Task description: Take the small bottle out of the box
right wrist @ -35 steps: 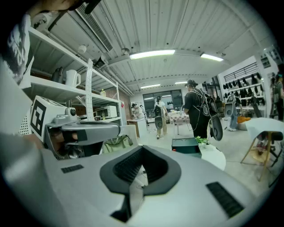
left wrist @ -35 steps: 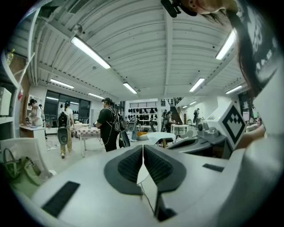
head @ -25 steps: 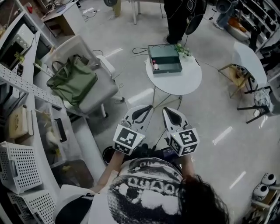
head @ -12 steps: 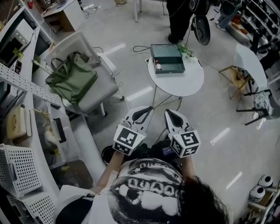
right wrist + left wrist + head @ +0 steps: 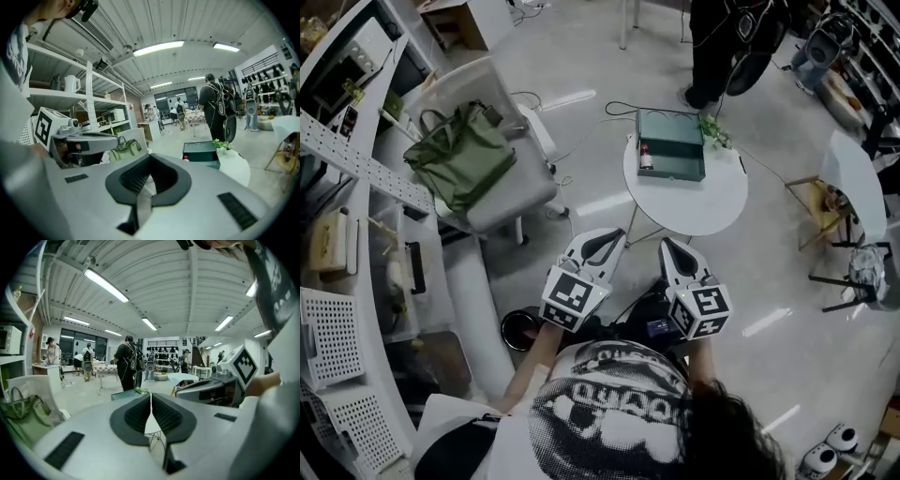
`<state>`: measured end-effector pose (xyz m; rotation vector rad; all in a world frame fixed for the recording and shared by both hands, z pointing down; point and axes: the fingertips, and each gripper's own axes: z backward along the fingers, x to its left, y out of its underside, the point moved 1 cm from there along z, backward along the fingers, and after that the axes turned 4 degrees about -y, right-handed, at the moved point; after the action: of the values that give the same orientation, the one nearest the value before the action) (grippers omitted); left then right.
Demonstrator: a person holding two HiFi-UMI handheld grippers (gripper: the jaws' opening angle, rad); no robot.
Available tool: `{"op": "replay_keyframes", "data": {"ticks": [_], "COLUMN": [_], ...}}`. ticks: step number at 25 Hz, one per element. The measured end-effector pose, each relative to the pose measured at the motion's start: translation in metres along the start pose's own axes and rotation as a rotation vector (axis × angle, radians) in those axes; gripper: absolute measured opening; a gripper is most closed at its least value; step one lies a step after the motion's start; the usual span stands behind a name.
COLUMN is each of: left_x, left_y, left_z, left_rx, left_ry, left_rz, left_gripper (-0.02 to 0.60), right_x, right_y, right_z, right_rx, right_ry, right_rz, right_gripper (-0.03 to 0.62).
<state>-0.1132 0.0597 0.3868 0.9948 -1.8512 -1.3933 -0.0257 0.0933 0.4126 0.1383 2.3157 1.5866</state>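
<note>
A dark green box (image 5: 671, 143) lies on a round white table (image 5: 689, 199) ahead of me on the floor. The small bottle (image 5: 646, 157), dark with a red cap, shows at the box's left edge; I cannot tell how deep it sits in the box. Its cap (image 5: 185, 159) peeks out beside the box (image 5: 201, 152) in the right gripper view. My left gripper (image 5: 615, 233) and right gripper (image 5: 667, 243) are held side by side close to my body, well short of the table. Both are shut with nothing in them, as the left gripper (image 5: 151, 398) and right gripper (image 5: 149, 165) views show.
A small plant (image 5: 713, 132) stands at the table's far right edge, and a person in black (image 5: 722, 42) stands just beyond it. A white chair carrying a green bag (image 5: 457, 157) is at the left, next to shelving (image 5: 356, 169). Another white table (image 5: 855, 183) and a stool (image 5: 823, 201) are at the right.
The round table with the box has slid rightward and lower in the head view, so I have come closer to it. Both grippers stay shut, side by side.
</note>
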Motion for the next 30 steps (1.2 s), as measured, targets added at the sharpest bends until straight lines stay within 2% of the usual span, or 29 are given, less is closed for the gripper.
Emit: {"op": "replay_keyframes", "data": {"ticks": [5,13,24,30], "left_x": [-0.009,-0.045,-0.062,-0.066], "left_y": [-0.021,-0.034,-0.028,-0.025], "left_z": [-0.053,-0.134,-0.179,-0.182], "left_rx": [0.000,0.048,0.143,0.188], "left_ry": [-0.080,-0.137,-0.258,-0.291], "left_rz": [0.027,0.034,0.032,0.019], "left_gripper": [0.015,0.015,0.015,0.015], "right_x": [-0.065,-0.156,-0.204,-0.228], "right_y": [-0.022,-0.033,-0.026,-0.019], "right_z": [-0.003,-0.002,-0.020,-0.020], "right_rx": [0.010,0.043,0.072,0.059], "right_ry": [-0.059,-0.137,-0.276,-0.270], "right_rz": [0.025,0.024,-0.005,-0.077], "right_gripper": [-0.003,-0.003,-0.003,-0.003]}}
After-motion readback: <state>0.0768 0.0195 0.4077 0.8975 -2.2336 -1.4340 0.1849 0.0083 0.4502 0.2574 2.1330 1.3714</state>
